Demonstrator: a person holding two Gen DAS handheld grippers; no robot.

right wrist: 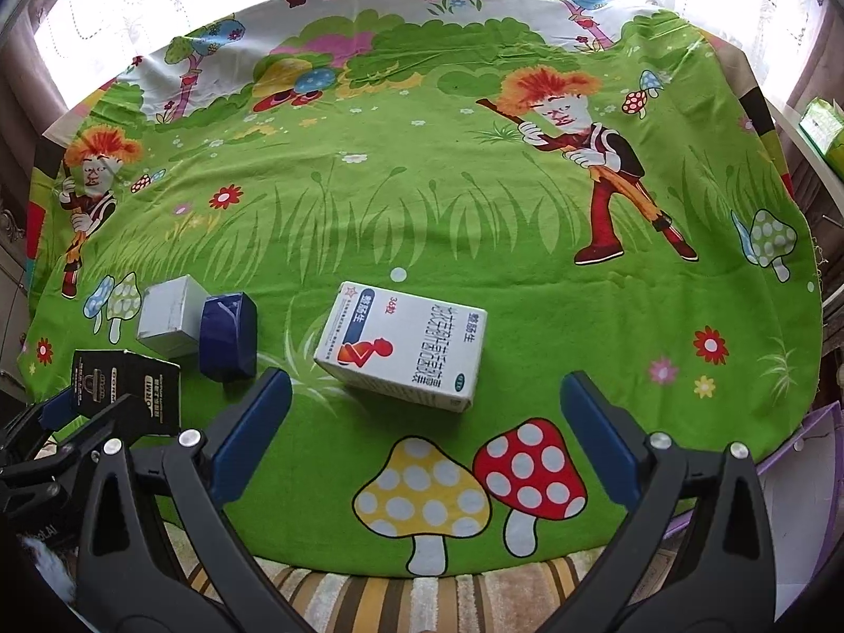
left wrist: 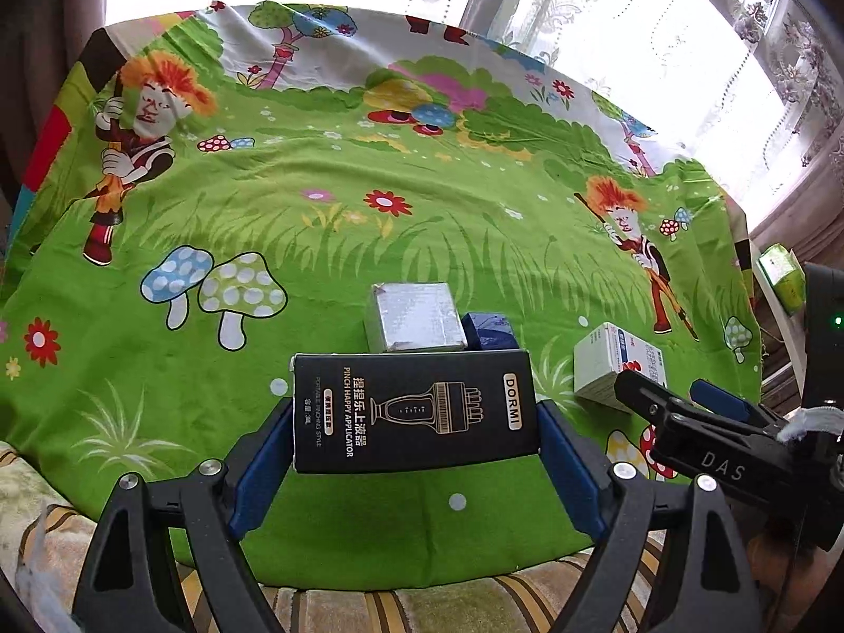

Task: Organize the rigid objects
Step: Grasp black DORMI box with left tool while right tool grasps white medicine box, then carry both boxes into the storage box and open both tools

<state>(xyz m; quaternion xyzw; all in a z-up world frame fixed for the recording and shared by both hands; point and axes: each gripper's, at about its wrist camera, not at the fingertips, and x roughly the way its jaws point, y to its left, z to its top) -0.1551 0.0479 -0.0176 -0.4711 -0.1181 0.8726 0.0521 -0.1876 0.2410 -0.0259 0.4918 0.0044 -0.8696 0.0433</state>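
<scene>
My left gripper (left wrist: 414,422) is shut on a black DORMI box (left wrist: 414,411) and holds it just above the cloth; the box also shows in the right wrist view (right wrist: 126,387). Right behind it stand a silver-grey box (left wrist: 414,322) and a dark blue box (left wrist: 490,332), side by side; both show in the right wrist view, grey (right wrist: 171,322) and blue (right wrist: 229,335). A white medicine box (right wrist: 403,345) lies flat just ahead of my right gripper (right wrist: 424,411), which is open and empty. The white box also shows in the left wrist view (left wrist: 612,364).
A green cartoon-print cloth (right wrist: 422,200) covers the table. A striped mat (right wrist: 369,596) lies at its near edge. A green carton (right wrist: 823,132) sits off the table at the right. Curtained windows stand behind.
</scene>
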